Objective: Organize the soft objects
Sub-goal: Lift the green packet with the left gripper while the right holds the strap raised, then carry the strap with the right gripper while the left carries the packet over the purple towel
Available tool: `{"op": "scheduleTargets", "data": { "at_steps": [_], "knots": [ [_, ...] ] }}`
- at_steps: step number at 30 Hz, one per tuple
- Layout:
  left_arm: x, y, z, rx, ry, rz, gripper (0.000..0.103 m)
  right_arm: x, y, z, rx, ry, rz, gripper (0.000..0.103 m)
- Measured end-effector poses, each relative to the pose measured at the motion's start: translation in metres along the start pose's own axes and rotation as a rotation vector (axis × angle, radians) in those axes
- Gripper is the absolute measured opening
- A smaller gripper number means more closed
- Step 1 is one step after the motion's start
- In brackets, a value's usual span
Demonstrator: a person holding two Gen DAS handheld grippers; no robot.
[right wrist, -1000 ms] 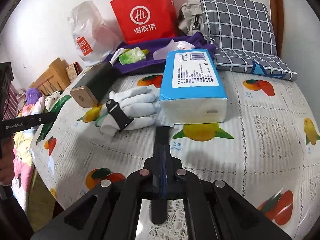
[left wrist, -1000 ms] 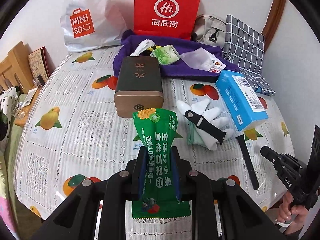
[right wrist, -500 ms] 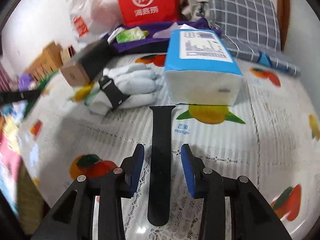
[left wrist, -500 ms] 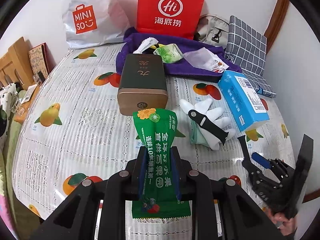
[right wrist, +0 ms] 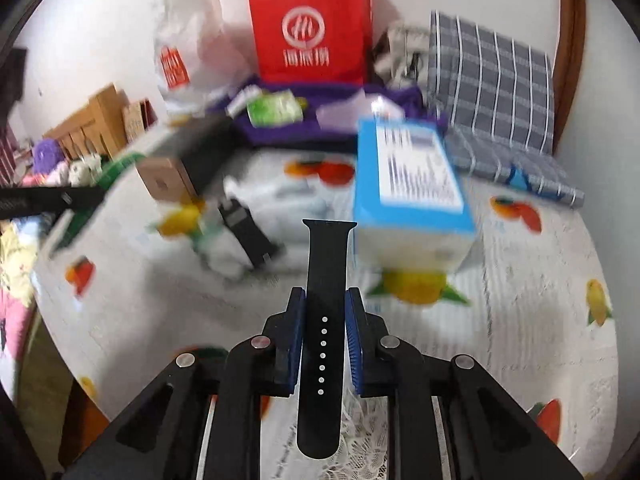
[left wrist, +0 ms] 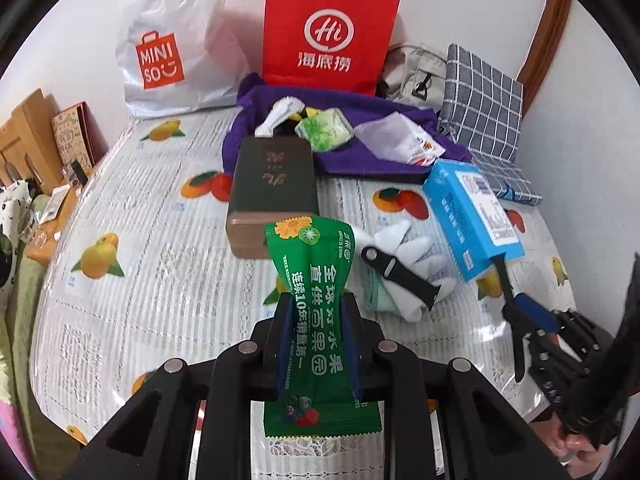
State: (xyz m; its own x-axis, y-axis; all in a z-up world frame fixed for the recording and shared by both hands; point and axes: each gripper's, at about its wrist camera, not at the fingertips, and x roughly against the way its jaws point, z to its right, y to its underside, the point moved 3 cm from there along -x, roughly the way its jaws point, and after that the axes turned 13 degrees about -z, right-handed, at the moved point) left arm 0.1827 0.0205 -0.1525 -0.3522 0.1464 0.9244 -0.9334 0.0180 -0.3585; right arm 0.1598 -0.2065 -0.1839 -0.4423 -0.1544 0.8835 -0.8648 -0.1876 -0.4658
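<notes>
- My left claw [left wrist: 317, 330] is clamped on a green snack packet [left wrist: 316, 308]; the crinkled glossy film is pinched at its waist and flares wide above and below the blue pads.
- My right claw [right wrist: 325, 330] grips a black watch strap [right wrist: 323, 320], matte and rubbery, with a row of small holes down its length. It stands up between the ribbed blue pads.
- Only the left view shows my right claw [left wrist: 516, 312] from outside, low at the right edge, with the strap [left wrist: 505, 280] reaching toward the tissue pack.
- Only the right view shows the holes in the strap; its background is motion-blurred.
- The left view is sharp: a second black strap piece [left wrist: 398, 276] lies across white gloves [left wrist: 412, 264], soft and limp, on the desk [left wrist: 160, 260], which wears a glossy fruit-print cover.
- Just beside the gloves sits a blue tissue pack [left wrist: 472, 216], a soft-sided block; left of them a dark rectangular box [left wrist: 274, 192] with a bronze end face.
- Behind lies a purple cloth [left wrist: 360, 152] carrying small packets, then a red paper bag [left wrist: 328, 32], a white plastic Miniso bag [left wrist: 172, 48] and a grey checked cushion [left wrist: 484, 104].
</notes>
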Motion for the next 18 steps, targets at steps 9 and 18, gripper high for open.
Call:
{"op": "scheduleTargets", "data": {
  "at_steps": [9, 18],
  "knots": [
    [0.026, -0.025, 0.006, -0.007, -0.029, 0.063, 0.022, 0.033, -0.048, -0.001, -0.009, 0.015, 0.083, 0.020],
    [0.034, -0.058, 0.008, -0.001, -0.029, 0.092, 0.022, 0.049, -0.096, 0.009, -0.013, -0.003, 0.141, 0.020]
  ]
}}
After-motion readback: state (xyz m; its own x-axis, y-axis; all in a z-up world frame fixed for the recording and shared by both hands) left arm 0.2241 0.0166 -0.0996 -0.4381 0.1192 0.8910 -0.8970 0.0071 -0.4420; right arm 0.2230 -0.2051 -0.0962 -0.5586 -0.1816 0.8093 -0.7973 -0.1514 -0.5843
